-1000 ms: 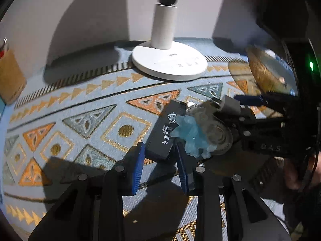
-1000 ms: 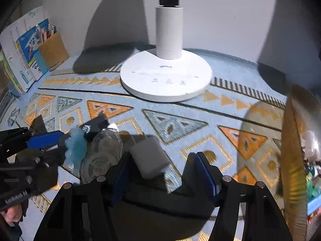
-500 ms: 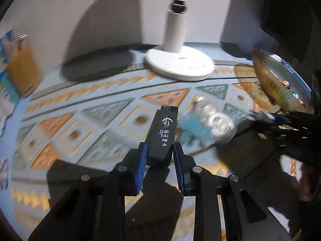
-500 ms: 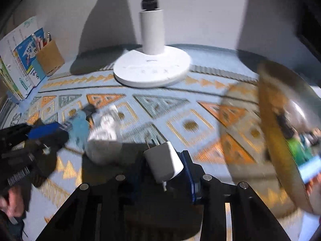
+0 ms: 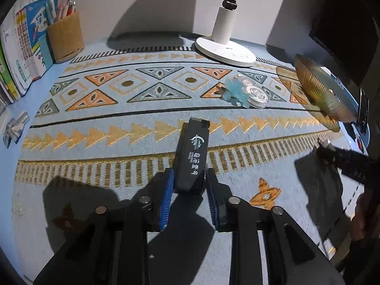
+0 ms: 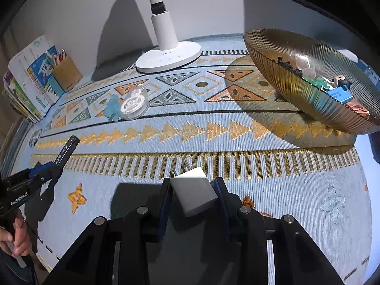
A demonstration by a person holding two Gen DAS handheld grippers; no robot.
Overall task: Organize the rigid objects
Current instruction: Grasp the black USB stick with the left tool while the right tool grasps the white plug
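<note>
Strong light falls from above and behind, throwing hard dark shadows of each hand-held gripper onto the patterned mat toward the bench's near edge. Glare whitens the far right edge. Fisheye bending curves the borders; corners go black. Focus is sharp.

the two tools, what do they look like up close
Both are matte black plastic with two fingers lined in ribbed blue pads and round silver screw heads on the linkage. The left tool, seen from the right wrist camera, has white "GenRobot.AI" lettering along its body and a black handle. No cables show.
</note>
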